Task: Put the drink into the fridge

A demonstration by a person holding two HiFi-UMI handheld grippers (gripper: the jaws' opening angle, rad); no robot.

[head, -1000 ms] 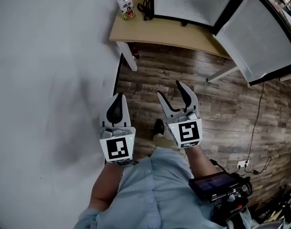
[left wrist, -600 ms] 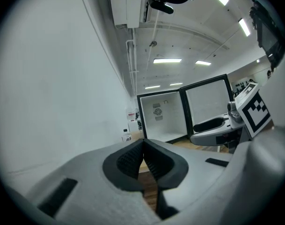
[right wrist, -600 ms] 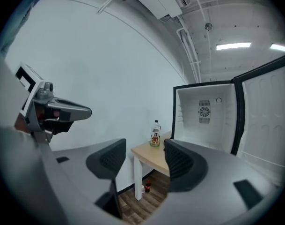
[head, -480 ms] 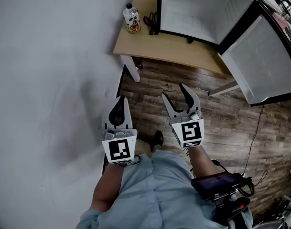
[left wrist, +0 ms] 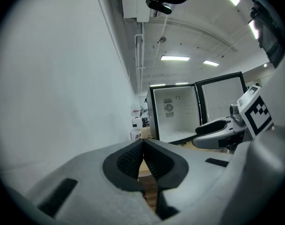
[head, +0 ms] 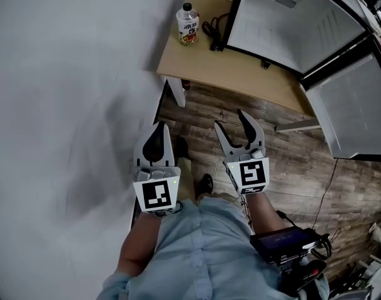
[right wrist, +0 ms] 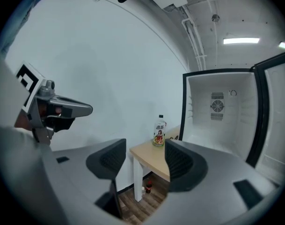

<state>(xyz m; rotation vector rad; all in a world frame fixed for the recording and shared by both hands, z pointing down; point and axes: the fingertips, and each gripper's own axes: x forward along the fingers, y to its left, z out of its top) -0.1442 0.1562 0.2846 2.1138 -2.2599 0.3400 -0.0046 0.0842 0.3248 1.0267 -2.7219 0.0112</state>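
The drink, a clear bottle [head: 187,25] with a red-and-white label and black cap, stands upright at the far left corner of a light wooden table [head: 240,67]. It also shows in the right gripper view as the bottle [right wrist: 159,133], framed between that gripper's jaws but far off. The fridge [head: 290,24] stands open on the table, its interior [right wrist: 222,111] white and bare. My left gripper [head: 158,129] is shut with nothing in it. My right gripper [head: 229,120] is open and holds nothing. Both hover over the floor, short of the table.
A white wall [head: 65,74] runs along the left. The fridge door [head: 356,111] swings out to the right. A black cable [head: 212,27] lies beside the bottle. Small bottles [right wrist: 146,186] sit on the wood floor by the table leg [head: 175,92].
Both grippers have come forward toward the table with the person. The bottle, table and fridge now sit lower and larger in the head view. The jaws look the same.
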